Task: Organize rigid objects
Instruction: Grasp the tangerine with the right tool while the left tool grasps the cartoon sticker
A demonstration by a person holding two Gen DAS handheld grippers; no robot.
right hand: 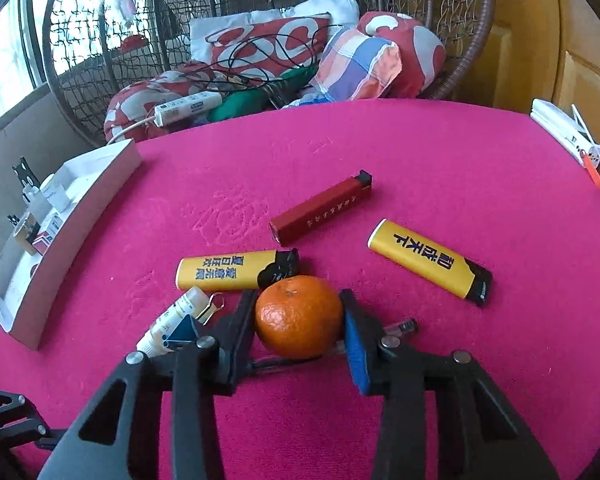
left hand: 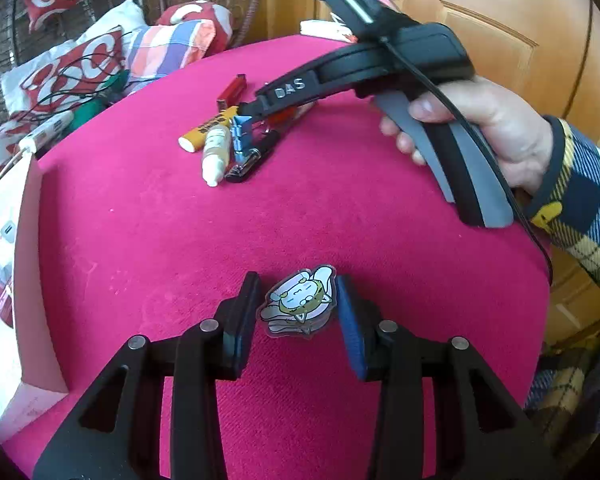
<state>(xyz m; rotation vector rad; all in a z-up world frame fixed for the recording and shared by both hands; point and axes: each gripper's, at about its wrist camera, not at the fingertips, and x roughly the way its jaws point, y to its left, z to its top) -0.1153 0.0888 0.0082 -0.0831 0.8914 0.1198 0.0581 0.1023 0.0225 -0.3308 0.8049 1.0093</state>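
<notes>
In the left wrist view the left gripper (left hand: 298, 308) is clasping a flat clear cartoon-cat charm (left hand: 298, 303) at lower centre, while in the right wrist view the right gripper (right hand: 300, 316) is squeezing a round orange mandarin (right hand: 299, 317) at centre, best lifted gently toward the white cardboard tray (right hand: 76, 220) at left.

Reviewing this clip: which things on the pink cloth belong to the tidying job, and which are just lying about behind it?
Job:
- cartoon tag, left gripper shut on it
- tangerine, right gripper shut on it
- red lighter
- two yellow lighters
- white tube
- blue clip
- box

Lying about:
- cushions
- power strip
- wicker chair
</notes>
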